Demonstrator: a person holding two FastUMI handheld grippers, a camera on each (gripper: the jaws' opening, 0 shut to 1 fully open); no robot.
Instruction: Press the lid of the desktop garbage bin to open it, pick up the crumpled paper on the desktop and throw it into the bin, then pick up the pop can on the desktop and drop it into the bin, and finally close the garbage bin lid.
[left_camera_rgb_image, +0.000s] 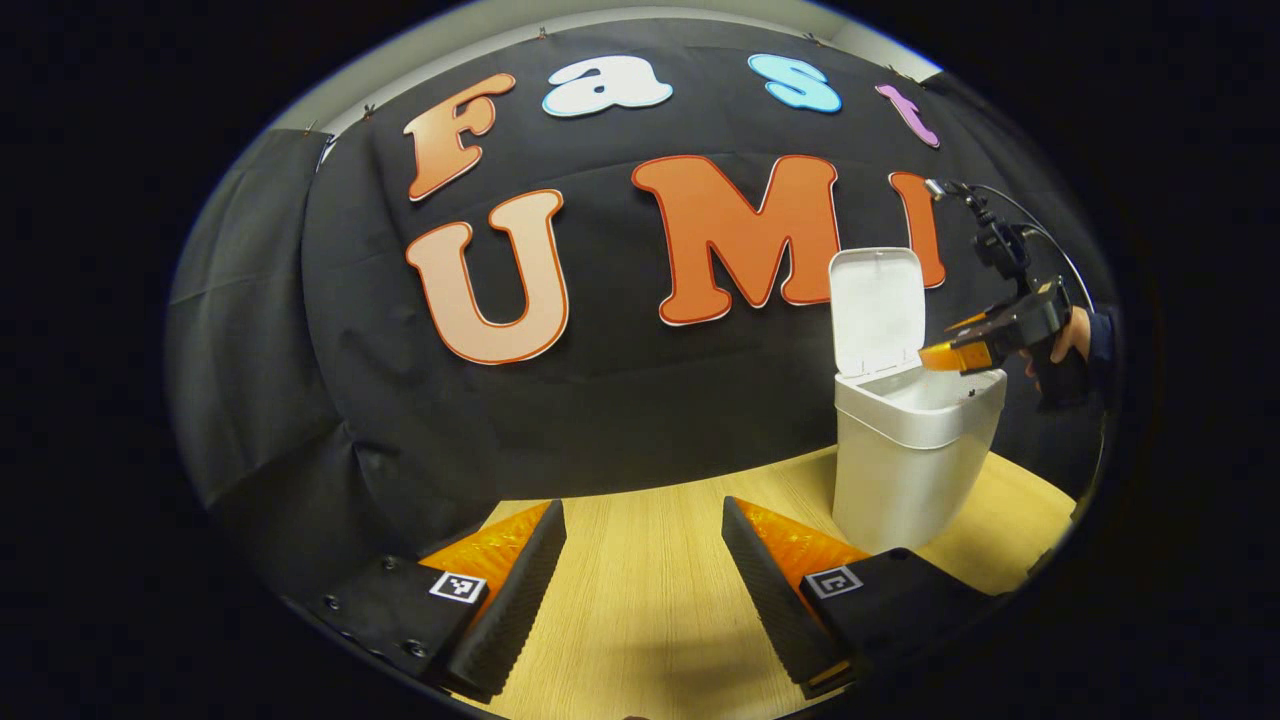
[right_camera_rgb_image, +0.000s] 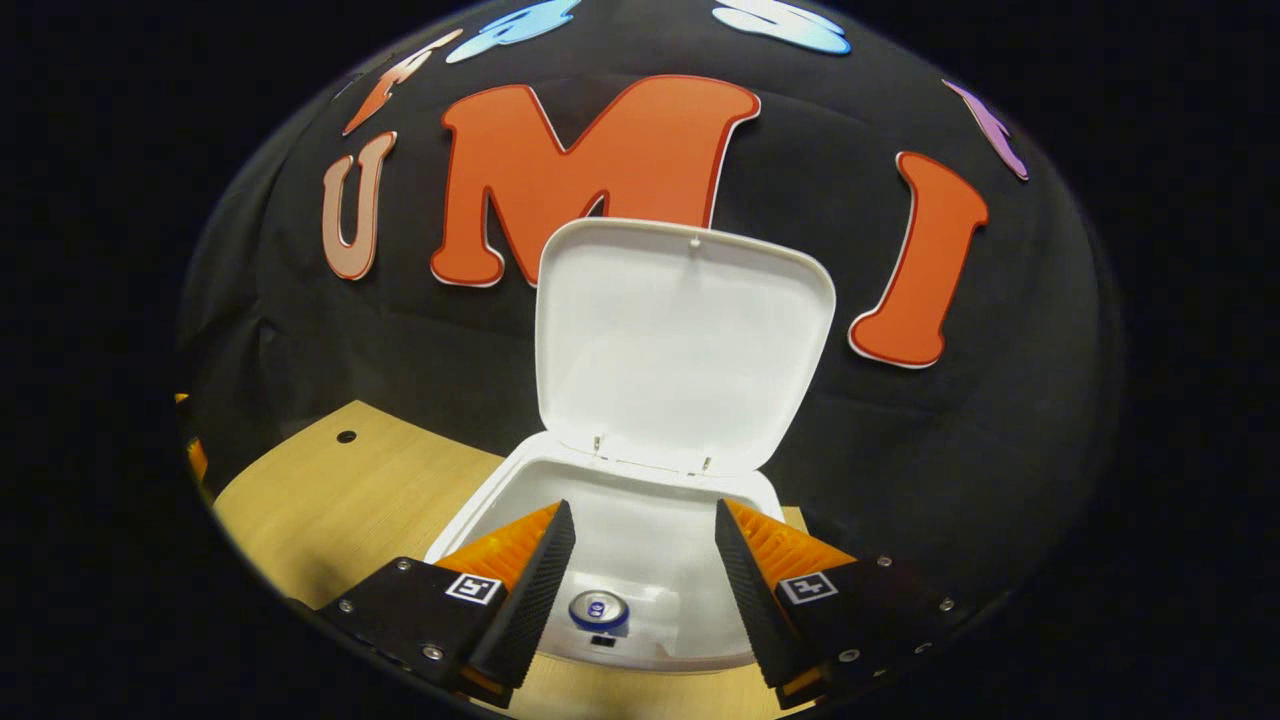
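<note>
One garbage bin, white, stands upright on the wooden tabletop, at about 3 o'clock in the left gripper view and at centre in the right gripper view. One lid, hinged at the bin's far edge, stands raised and near vertical, its pale underside toward both cameras. One pop can lies inside the bin, at 6 o'clock in the right gripper view, its silver top with a blue rim facing up; pale, indistinct material lies just beside it at its 3 o'clock, and whether this is the crumpled paper cannot be told. Two hand-held grippers are present. The left hand-held gripper hovers low over bare tabletop with its two fingers spread wide and nothing between them, the bin at its 2 o'clock and well apart. The right hand-held gripper hangs over the open mouth of the bin, fingers wide apart and empty, the can showing in the gap below them; in the left gripper view it appears at the bin's upper rim, at 3 o'clock, held by one hand in a dark sleeve. One small dark hole marks the tabletop at 9 o'clock in the right gripper view.
</note>
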